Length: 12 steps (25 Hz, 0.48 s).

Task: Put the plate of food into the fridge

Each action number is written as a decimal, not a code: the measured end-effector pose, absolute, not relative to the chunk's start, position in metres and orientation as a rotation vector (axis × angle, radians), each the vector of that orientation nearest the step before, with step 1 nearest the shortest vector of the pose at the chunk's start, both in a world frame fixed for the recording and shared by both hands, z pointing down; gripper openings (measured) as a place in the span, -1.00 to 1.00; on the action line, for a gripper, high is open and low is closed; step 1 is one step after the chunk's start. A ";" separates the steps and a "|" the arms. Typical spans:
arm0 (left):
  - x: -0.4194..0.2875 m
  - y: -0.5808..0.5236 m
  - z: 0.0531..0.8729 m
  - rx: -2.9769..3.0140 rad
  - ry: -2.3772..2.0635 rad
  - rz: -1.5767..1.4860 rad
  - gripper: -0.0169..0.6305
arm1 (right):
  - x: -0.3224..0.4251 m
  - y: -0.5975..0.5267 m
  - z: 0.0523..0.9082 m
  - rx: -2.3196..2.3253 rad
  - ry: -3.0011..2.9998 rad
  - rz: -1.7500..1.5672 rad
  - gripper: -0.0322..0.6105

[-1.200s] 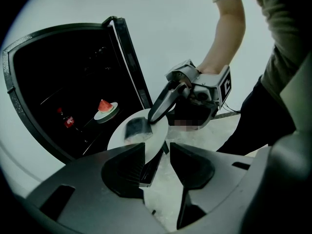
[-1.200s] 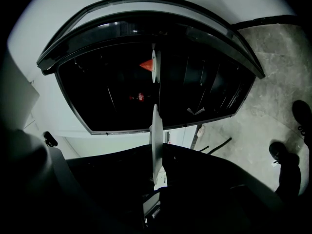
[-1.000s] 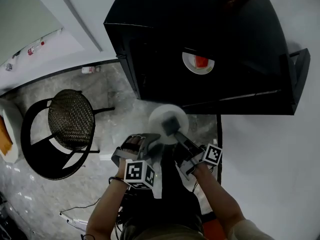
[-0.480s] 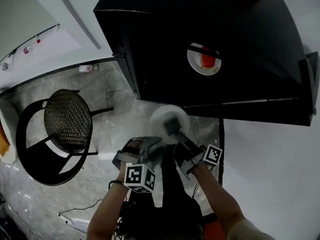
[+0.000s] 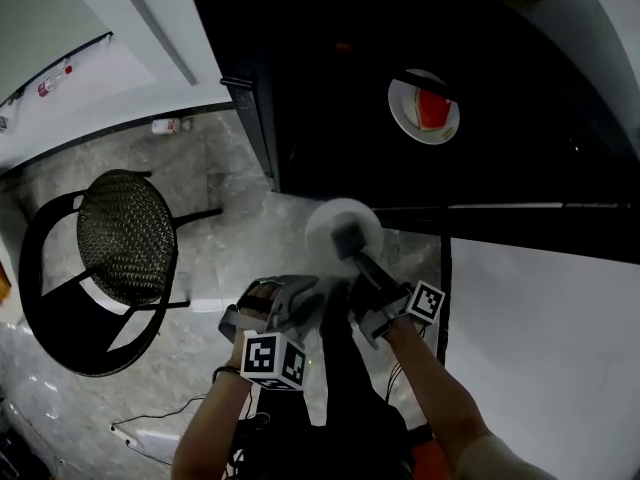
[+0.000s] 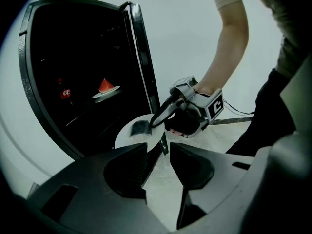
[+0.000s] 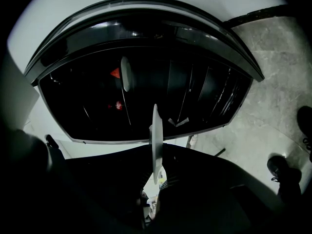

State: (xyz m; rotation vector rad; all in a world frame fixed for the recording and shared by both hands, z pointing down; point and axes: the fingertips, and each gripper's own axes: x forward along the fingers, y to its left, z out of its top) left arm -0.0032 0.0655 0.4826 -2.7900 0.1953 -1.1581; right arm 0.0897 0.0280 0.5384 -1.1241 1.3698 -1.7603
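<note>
Before the open fridge [image 5: 320, 108], the head view shows the right gripper [image 5: 352, 255] pinching the near rim of a white plate [image 5: 330, 218]. The plate carries a dark piece of food [image 5: 348, 236] and hangs over the grey floor [image 5: 230, 228], just outside the fridge's lower edge. The left gripper [image 5: 318, 293] sits just beside the right one, under the plate's near-left edge, with its marker cube [image 5: 272, 360] toward the camera. Inside the fridge, a second plate [image 5: 424, 123] with a red wedge [image 5: 432, 108] rests on a shelf. A chair [image 5: 125, 233] stands well apart at the left.

The left gripper view shows the left gripper [image 6: 158, 147] with its jaws partly apart and only floor between them, gripping nothing. The plate [image 6: 126, 135] lies just past the left jaw tip; whether they touch cannot be told. The right gripper [image 6: 156, 122] clamps the plate's far rim beside the food [image 6: 140, 127]. In the fridge [image 6: 73, 43], the second plate [image 6: 106, 95] sits on its shelf beside a red container [image 6: 65, 92].

The right gripper view shows the plate [image 7: 156, 135] edge-on as a thin upright line. The right gripper [image 7: 157, 172] has its jaws closed tight on the plate's rim. The fridge [image 7: 195, 96] gapes beyond, holding the second plate [image 7: 126, 73].
</note>
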 end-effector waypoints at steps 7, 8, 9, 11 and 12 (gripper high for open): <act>0.004 0.069 0.490 -2.791 0.136 -1.139 -0.51 | 0.100 0.021 0.571 -1.173 1.342 -1.758 -0.77; 0.006 0.068 0.491 -2.793 0.140 -1.137 -0.51 | 0.102 0.019 0.575 -1.180 1.342 -1.758 -0.77; 0.007 0.066 0.492 -2.793 0.144 -1.137 -0.51 | 0.103 0.018 0.579 -1.186 1.345 -1.759 -0.77; 0.010 0.065 0.497 -2.790 0.149 -1.141 -0.51 | 0.105 0.016 0.586 -1.194 1.357 -1.762 -0.77; 0.012 0.065 0.500 -2.790 0.148 -1.143 -0.51 | 0.106 0.015 0.589 -1.195 1.362 -1.764 -0.77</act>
